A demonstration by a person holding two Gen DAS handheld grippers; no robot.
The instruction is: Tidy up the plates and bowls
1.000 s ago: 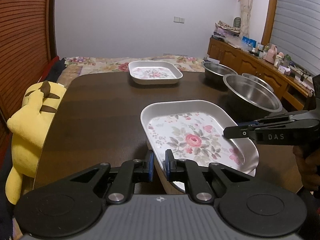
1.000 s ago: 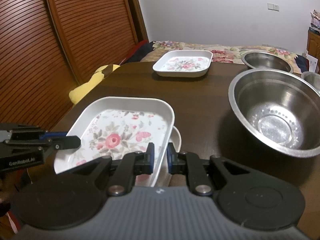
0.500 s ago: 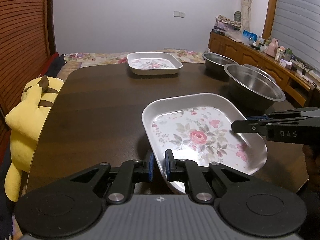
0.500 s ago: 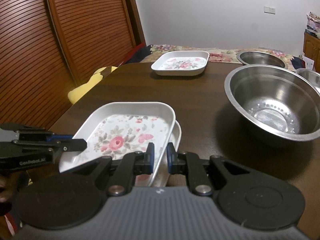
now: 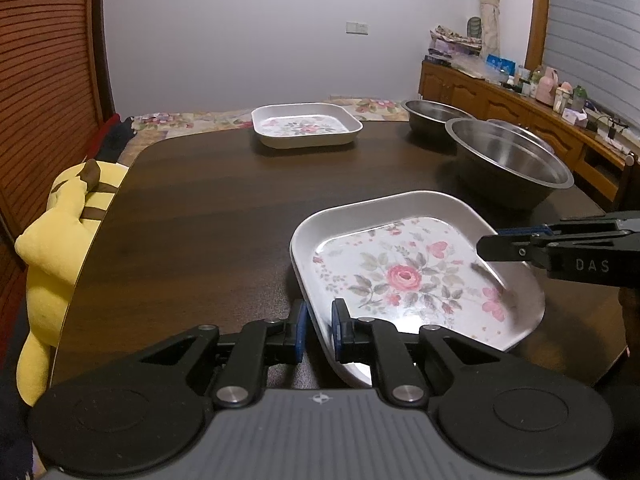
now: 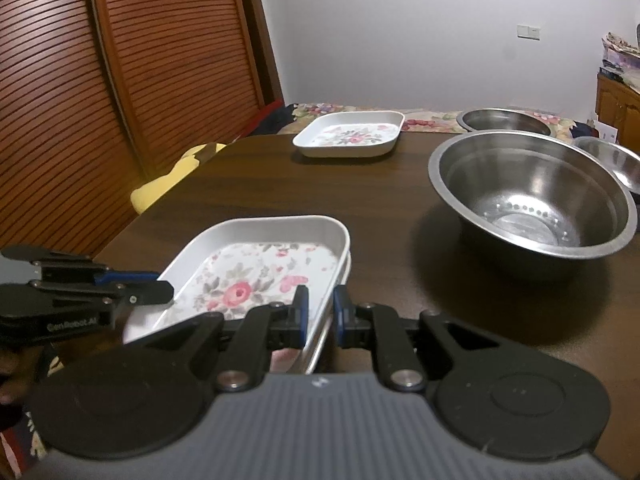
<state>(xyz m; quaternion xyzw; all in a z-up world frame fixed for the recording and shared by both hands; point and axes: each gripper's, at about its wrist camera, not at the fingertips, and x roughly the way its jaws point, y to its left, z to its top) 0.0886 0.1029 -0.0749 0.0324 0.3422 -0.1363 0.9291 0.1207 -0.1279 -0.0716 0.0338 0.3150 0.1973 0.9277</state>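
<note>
I count three floral plates and three steel bowls on the dark wooden table (image 5: 208, 208).

Two of the plates are at the near edge: the top floral plate (image 5: 412, 276) sits nested in a lower plate (image 6: 347, 266), whose rim shows just under it in the right wrist view. My left gripper (image 5: 319, 330) has its blue pads pressed onto the near left rim of the top plate, pinching it. My right gripper (image 6: 320, 314) pinches the rim on the opposite side, jaws nearly together with only the thin plate edge between them. From the left wrist view I see the right gripper reaching in from the right, its tips on the plate's right rim. The top plate looks slightly tilted; I cannot tell whether it is fully seated in the one below.

The far plate (image 5: 306, 126) lies alone at the far edge of the table, well apart.

The large bowl (image 6: 532, 196) stands to the right of the stacked plates, with perforations in its base. The far bowl (image 6: 506, 120) and a small bowl (image 6: 616, 162) stand beyond it.

One yellow plush toy (image 5: 60, 240) sits beside the table's left edge.
</note>
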